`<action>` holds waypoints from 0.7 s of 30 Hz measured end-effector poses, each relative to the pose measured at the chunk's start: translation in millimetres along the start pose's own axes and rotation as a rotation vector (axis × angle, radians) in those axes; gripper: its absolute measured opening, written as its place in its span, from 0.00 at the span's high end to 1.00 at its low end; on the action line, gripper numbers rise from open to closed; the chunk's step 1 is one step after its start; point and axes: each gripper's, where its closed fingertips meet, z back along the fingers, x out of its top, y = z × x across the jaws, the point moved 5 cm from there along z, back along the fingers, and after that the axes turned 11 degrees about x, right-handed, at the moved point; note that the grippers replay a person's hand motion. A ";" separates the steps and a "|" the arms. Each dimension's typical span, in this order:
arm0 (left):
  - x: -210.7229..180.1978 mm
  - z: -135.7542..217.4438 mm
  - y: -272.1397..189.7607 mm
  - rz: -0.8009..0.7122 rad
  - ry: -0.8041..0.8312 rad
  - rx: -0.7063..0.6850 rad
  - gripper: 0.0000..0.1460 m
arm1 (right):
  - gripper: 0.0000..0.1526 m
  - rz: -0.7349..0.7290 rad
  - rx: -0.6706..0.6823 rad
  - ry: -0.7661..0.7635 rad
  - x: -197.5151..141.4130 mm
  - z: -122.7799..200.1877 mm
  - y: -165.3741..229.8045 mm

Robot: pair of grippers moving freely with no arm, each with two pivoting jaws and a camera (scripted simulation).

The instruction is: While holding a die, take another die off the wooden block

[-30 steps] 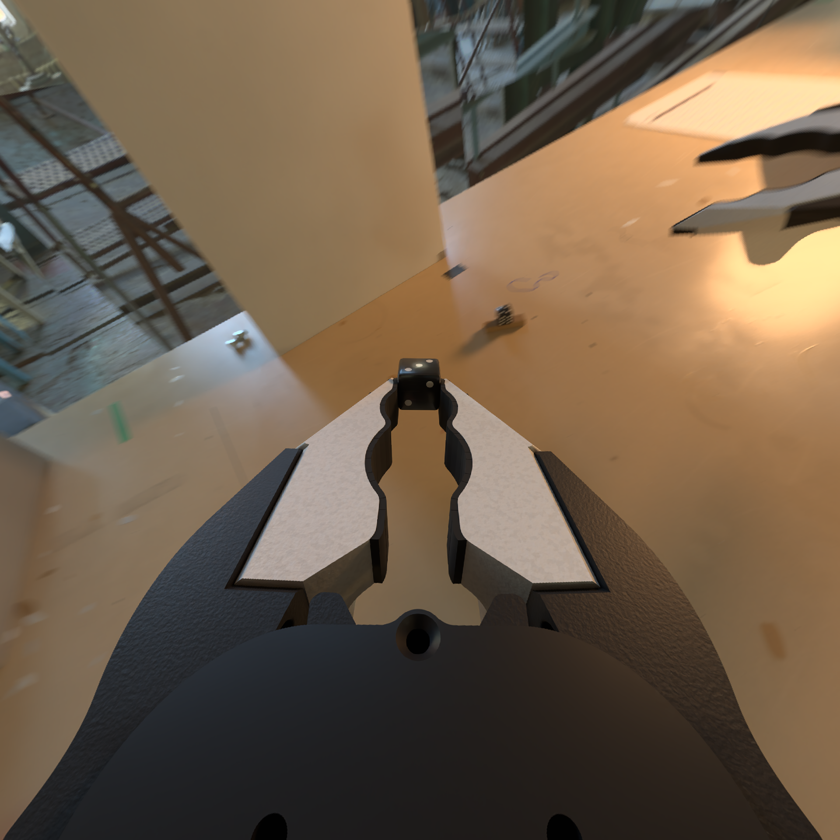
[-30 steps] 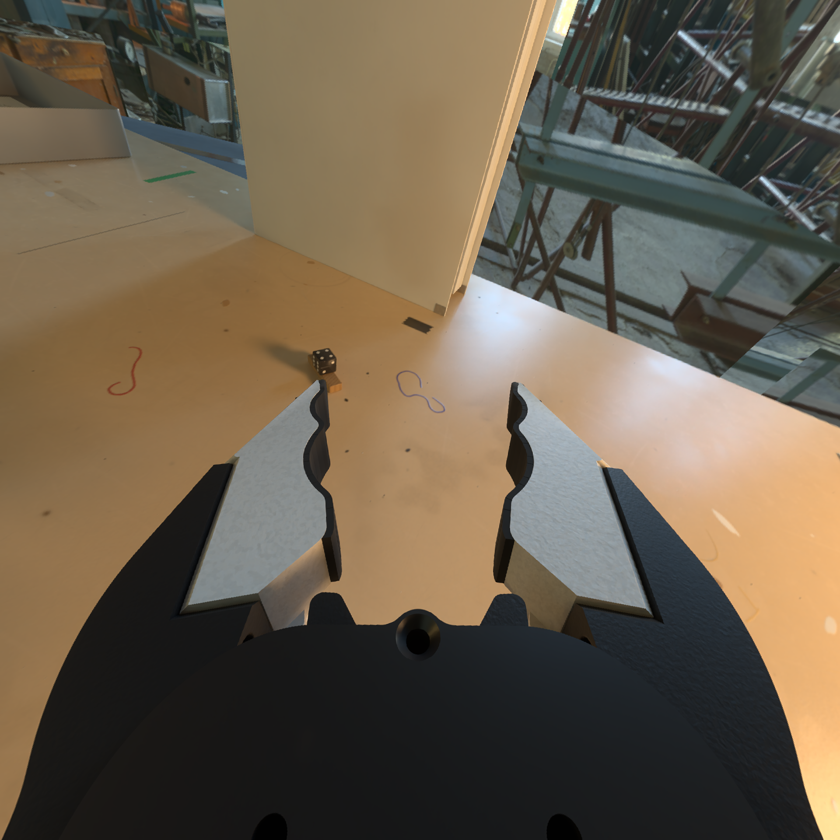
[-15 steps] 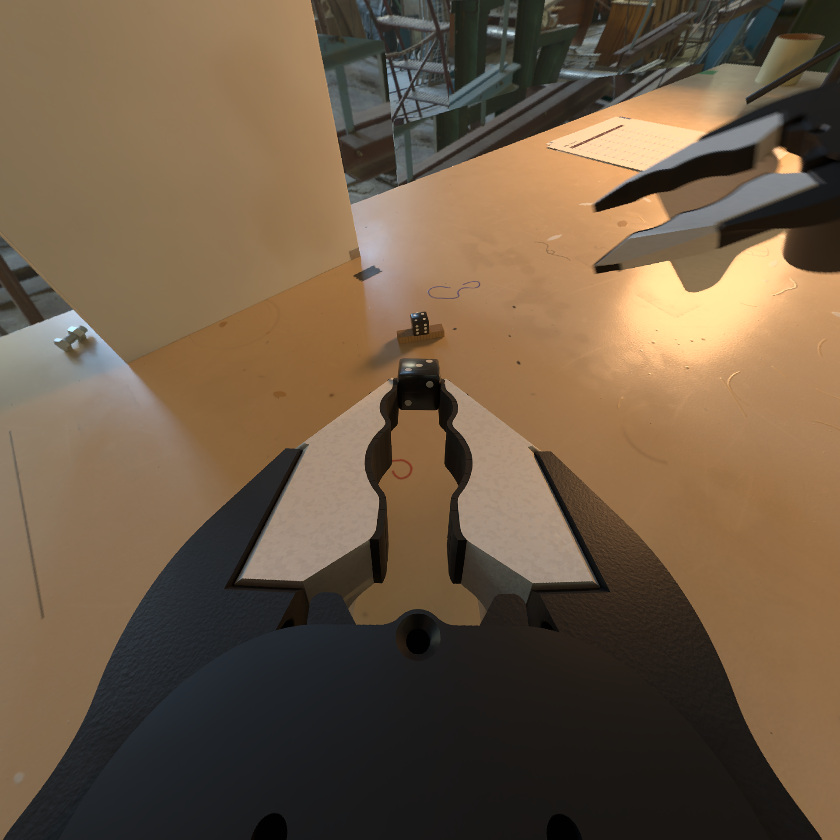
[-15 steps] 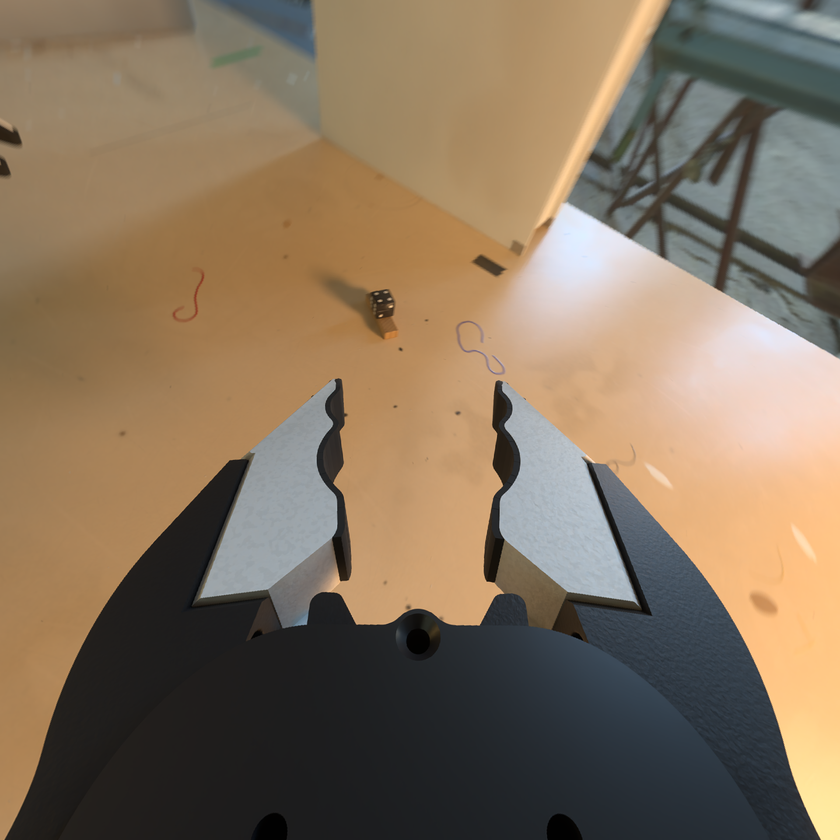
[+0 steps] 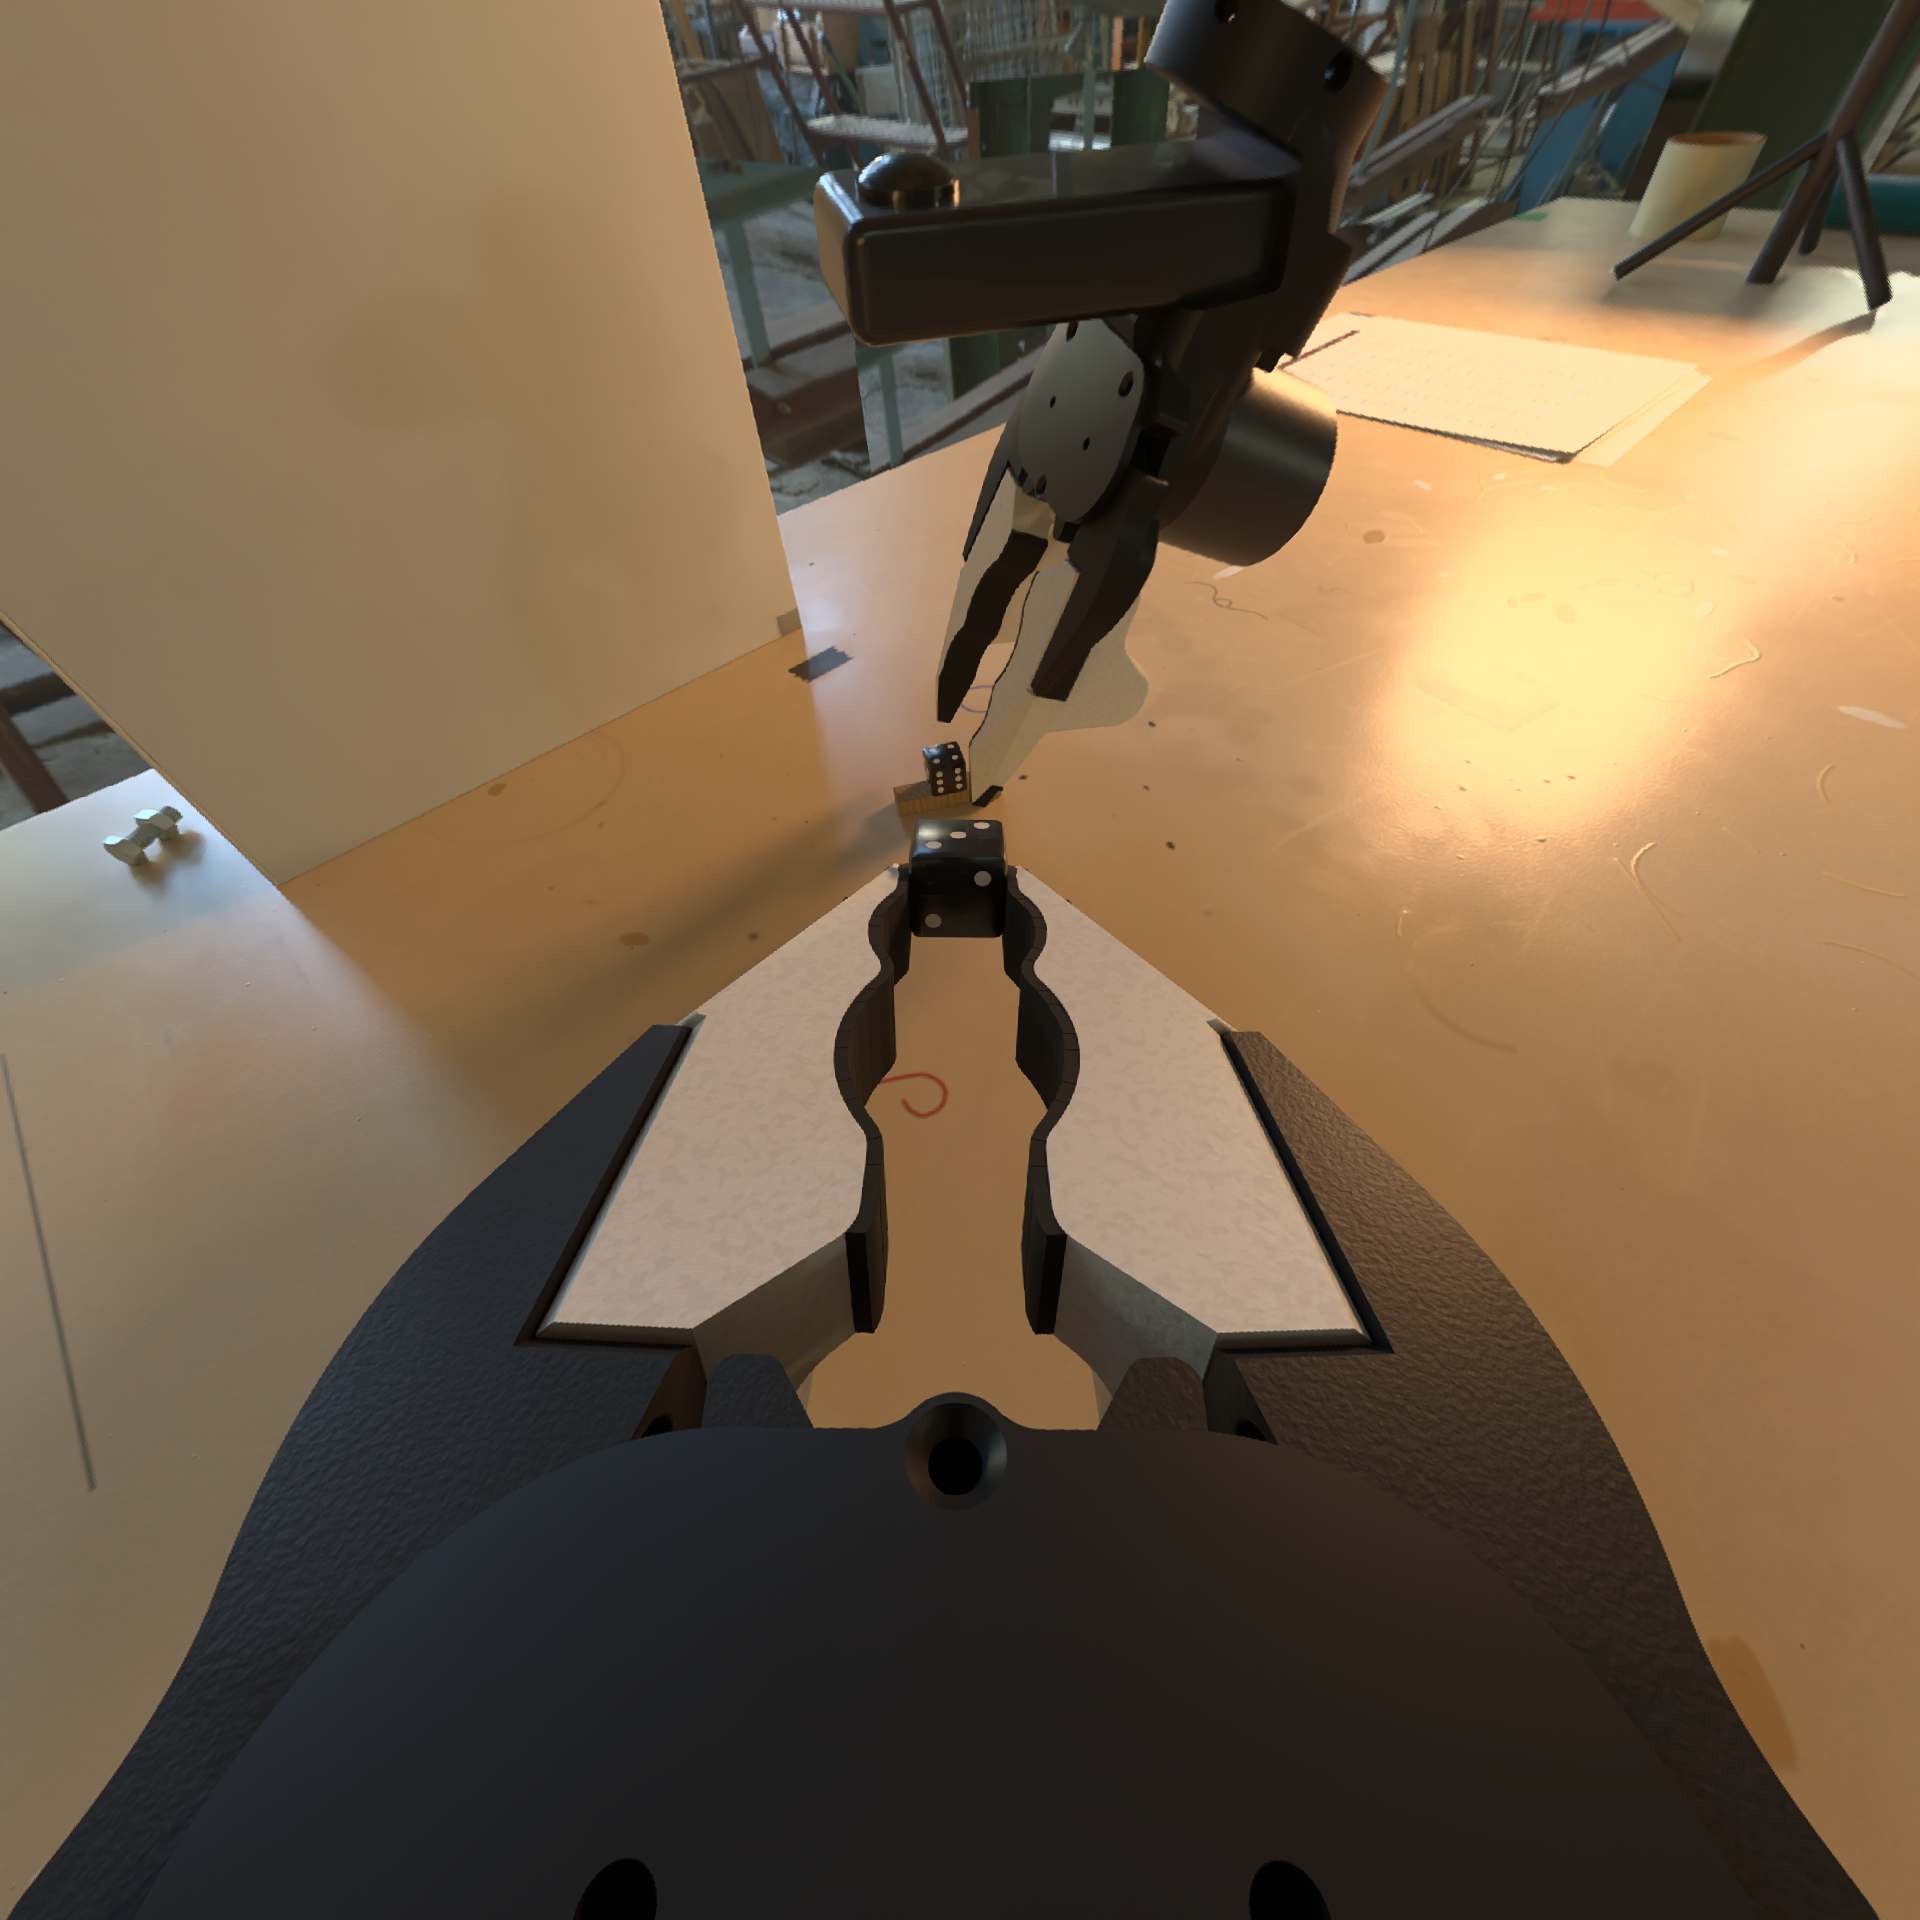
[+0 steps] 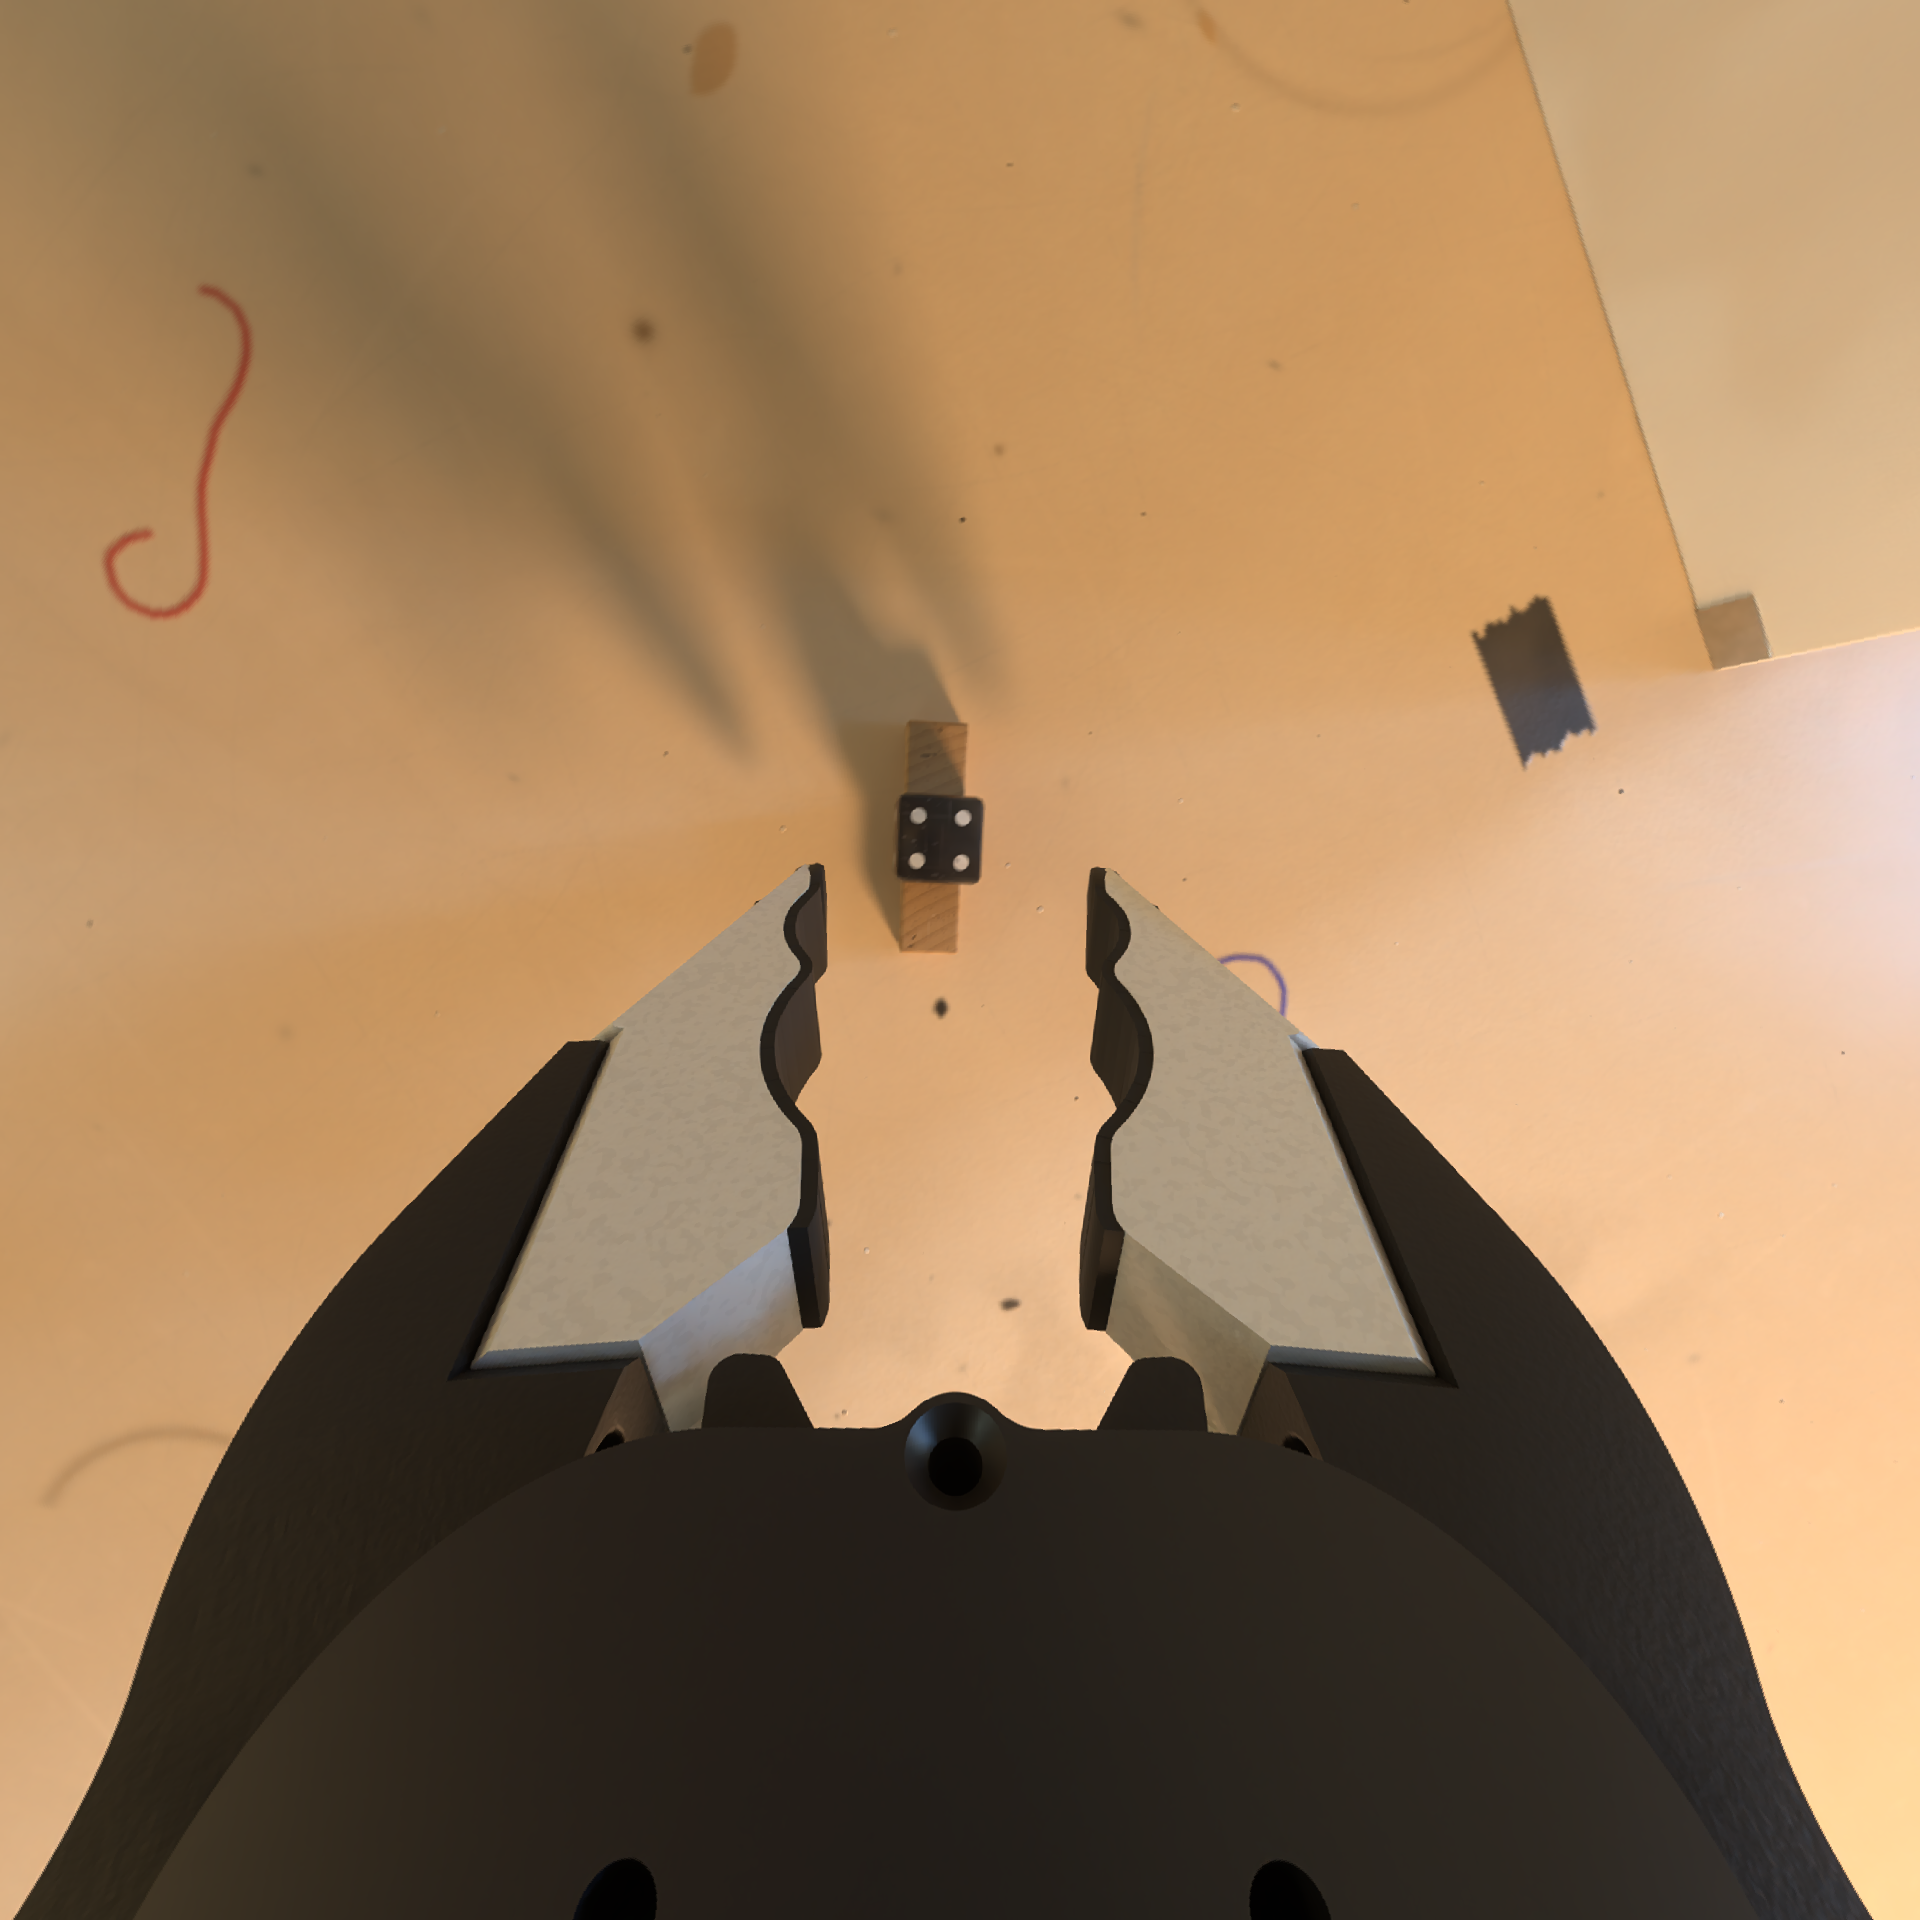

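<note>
Left gripper (image 5: 956, 891) clamped on a black die (image 5: 957, 878) at its fingertips, held above the tabletop (image 5: 1455, 935); right gripper (image 6: 956, 883) spread wide, pointing steeply down over the second die (image 6: 939, 840); that die sits on the wooden block (image 6: 933, 920), just beyond the fingertips at 12 o'clock, four pips up; red scribble (image 6: 182, 457) at 10 o'clock; dark tape patch (image 6: 1532, 681) at 2 o'clock.

- The left gripper (image 5: 956, 883) is built as a textured black body with pale speckled finger plates and wavy black inner edges.
- The right gripper (image 6: 956, 883) is made alike; a round screw hole is set centrally.
</note>
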 end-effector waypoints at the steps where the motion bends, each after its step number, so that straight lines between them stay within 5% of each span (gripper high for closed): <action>1: 0.0 0.8 1.4 0.005 -0.008 -0.001 0.89 | 0.68 -0.015 -0.005 0.001 1.4 -0.7 -2.0; 5: -2.8 2.1 2.8 0.029 -0.023 -0.024 0.89 | 0.74 -0.051 0.035 0.010 4.3 -4.2 -1.9; 8: -6.8 0.8 1.3 0.020 -0.013 -0.038 0.89 | 0.89 -0.079 0.077 -0.014 3.9 -6.1 -1.6; 13: -7.7 -0.5 2.9 0.012 -0.004 -0.049 0.89 | 0.89 -0.026 0.055 -0.027 2.0 -1.7 -0.9; 21: 0.2 -9.2 13.9 -0.047 0.018 -0.052 0.89 | 0.89 0.301 -0.161 -0.430 1.5 92.0 41.3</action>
